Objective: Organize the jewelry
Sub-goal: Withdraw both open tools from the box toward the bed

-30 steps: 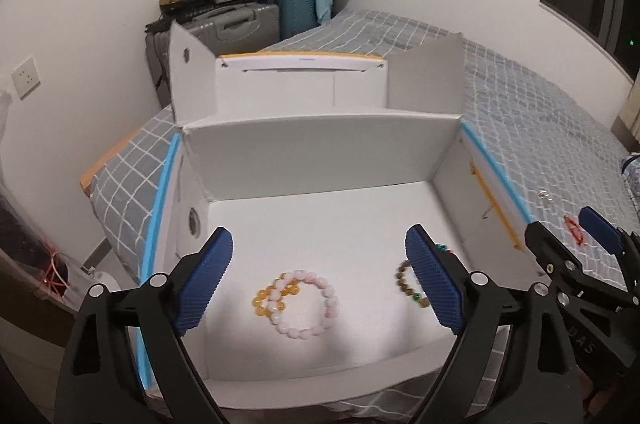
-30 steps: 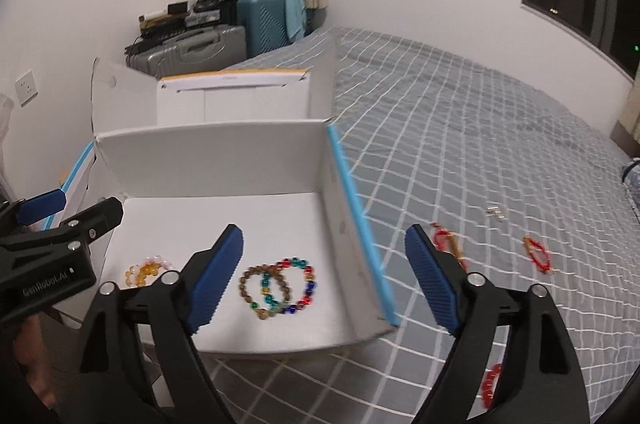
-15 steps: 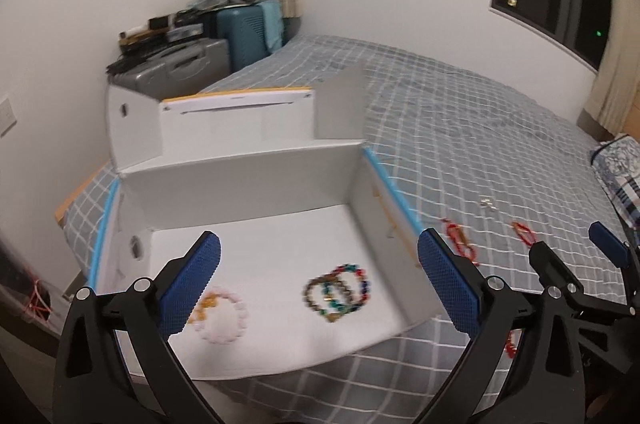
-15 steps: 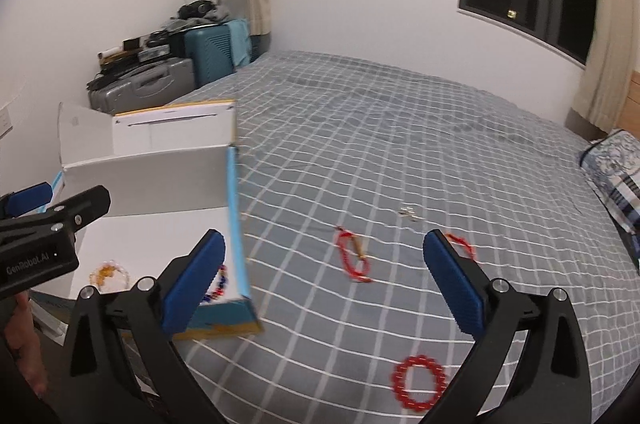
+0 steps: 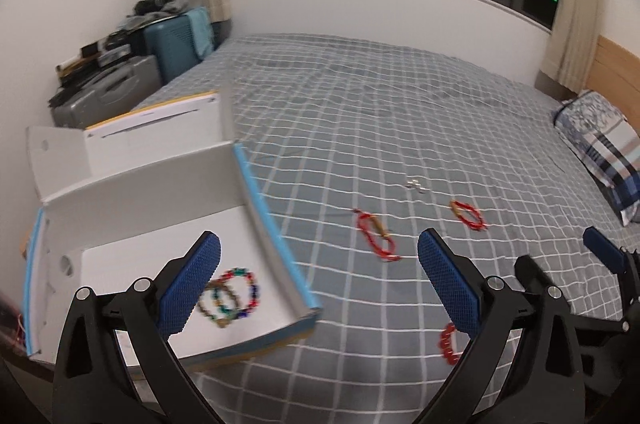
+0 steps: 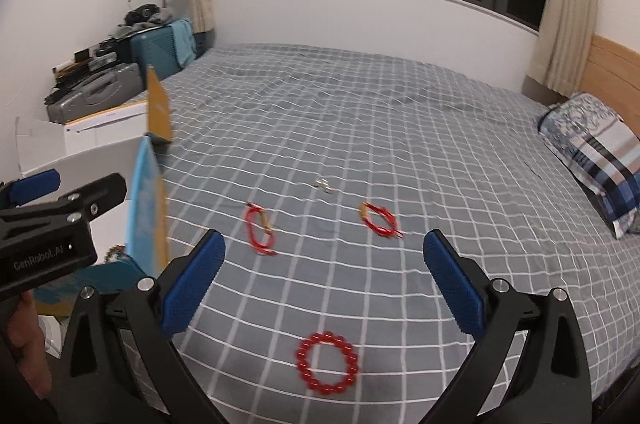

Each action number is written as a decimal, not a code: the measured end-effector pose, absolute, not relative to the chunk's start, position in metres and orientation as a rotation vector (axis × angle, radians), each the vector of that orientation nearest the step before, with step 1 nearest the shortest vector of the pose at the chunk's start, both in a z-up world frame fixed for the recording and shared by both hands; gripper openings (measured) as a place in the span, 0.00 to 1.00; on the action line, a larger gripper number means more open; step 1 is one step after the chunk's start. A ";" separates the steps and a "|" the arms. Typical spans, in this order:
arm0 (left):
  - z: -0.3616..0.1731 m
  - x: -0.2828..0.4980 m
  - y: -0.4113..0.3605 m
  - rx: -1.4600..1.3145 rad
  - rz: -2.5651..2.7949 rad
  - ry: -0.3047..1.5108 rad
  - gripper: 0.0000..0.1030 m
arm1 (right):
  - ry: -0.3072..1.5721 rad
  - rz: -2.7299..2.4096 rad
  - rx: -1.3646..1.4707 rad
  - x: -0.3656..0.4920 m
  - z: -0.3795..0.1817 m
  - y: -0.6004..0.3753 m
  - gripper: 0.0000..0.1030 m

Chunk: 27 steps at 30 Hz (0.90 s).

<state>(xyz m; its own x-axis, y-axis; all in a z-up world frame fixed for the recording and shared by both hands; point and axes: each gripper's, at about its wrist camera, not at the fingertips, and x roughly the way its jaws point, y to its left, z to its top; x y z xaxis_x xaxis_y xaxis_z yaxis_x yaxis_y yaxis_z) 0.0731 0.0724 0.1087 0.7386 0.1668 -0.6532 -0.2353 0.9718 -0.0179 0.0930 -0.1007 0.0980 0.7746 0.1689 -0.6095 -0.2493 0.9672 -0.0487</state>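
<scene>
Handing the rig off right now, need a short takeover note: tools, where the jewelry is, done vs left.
Left tool: open, empty, held over the box's right edge.
Right tool: open, empty, held above the red bead bracelet on the bed.
Done: the multicolored bracelet and the brown bead bracelet lie overlapping in the white box.
Left, all loose on the bed: the red bead bracelet, two red cord bracelets, and small silver pieces, too small to identify.
Suggested next: the red bead bracelet, since it is nearest the right tool.
</scene>
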 end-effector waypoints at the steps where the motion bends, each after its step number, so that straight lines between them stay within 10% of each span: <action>1: 0.107 0.076 0.068 -0.098 0.214 0.709 0.94 | 0.654 0.220 -0.128 0.095 0.095 -0.105 0.93; 27: -0.025 0.196 0.003 -0.072 0.070 0.925 0.94 | 0.917 0.189 -0.083 0.143 -0.037 -0.155 0.93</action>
<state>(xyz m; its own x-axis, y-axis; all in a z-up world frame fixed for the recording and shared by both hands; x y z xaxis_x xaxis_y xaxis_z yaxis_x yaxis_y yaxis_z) 0.1959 0.0035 -0.0251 0.6000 0.0292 -0.7995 -0.0915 0.9953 -0.0323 0.1429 -0.1546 -0.0373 0.5933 0.1268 -0.7949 -0.1972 0.9803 0.0092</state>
